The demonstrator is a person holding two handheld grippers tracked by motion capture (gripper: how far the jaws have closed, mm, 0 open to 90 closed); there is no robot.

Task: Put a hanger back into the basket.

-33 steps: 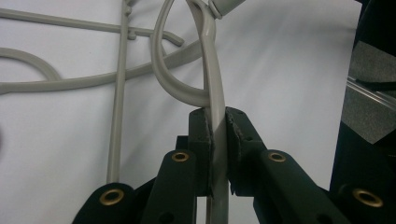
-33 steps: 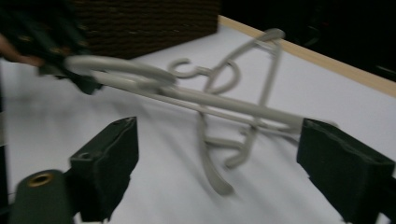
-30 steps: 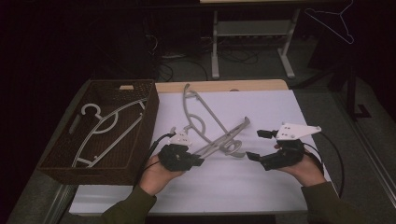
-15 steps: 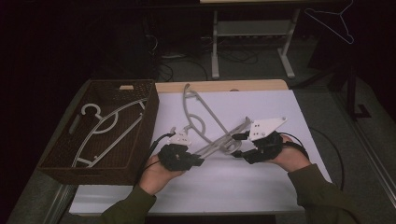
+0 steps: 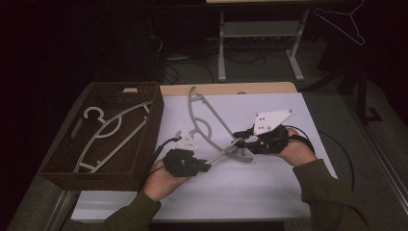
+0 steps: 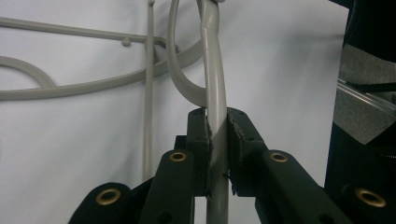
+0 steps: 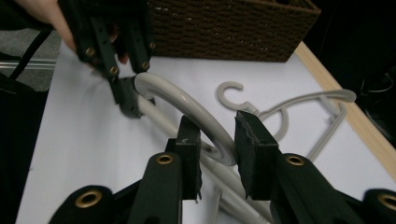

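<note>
**Two tongs on one grey hanger**

My left tongs hold the grey plastic hanger by one arm end, jaws clamped tight on the bar with no gap showing. My right tongs stand partly open around a curved section of hanger plastic, jaws either side of it and not yet touching. In the high view the hanger lies on the white table near its centre, its hook pointing toward 12 o'clock and its lower end running to 4 o'clock between my hands.

To do this well, I judge I should centre the curve between the right jaws before closing, then lift with both hands level so the hanger does not twist out of the left grip.

In the right gripper view the plastic looks tangled, possibly with a second hanger; I cannot tell, and it may snag. At 9 o'clock sits the brown wicker basket, already holding a white hanger. Its near wall stands close to my left hand.
</note>
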